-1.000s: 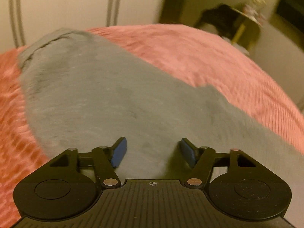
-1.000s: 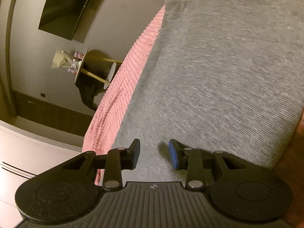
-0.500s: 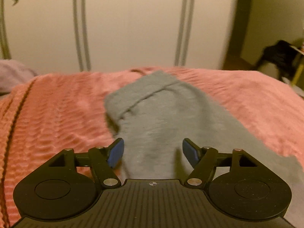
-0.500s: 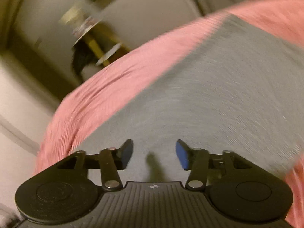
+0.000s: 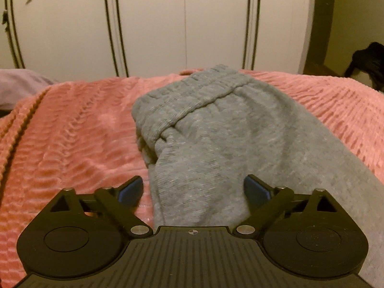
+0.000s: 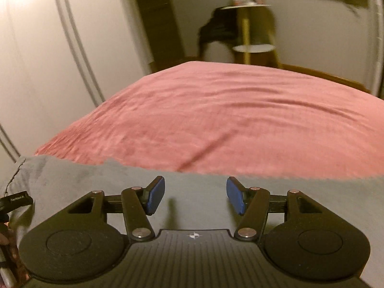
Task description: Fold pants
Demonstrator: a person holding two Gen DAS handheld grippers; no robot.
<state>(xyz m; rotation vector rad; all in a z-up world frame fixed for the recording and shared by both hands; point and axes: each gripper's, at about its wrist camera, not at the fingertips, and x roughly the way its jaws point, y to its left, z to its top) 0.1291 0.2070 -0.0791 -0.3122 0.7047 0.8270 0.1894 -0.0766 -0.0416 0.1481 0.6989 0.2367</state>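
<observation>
Pink ribbed blanket (image 5: 72, 139) covers the bed under both views. Nearest, the left gripper (image 5: 193, 190) has its jaws opening wide over the grey knit pants (image 5: 216, 129), pads clear of the cloth. The right gripper (image 6: 195, 196) is opening too, empty, above the pants' far edge (blurred, cut off below). Beyond lie the bunched waistband (image 5: 192, 96), then white wardrobe doors (image 5: 180, 24).

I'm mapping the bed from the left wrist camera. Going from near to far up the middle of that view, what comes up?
Left claw, jaws opening with nothing gripped → grey pants → their waistband → pink blanket edge → white wardrobe doors.
</observation>
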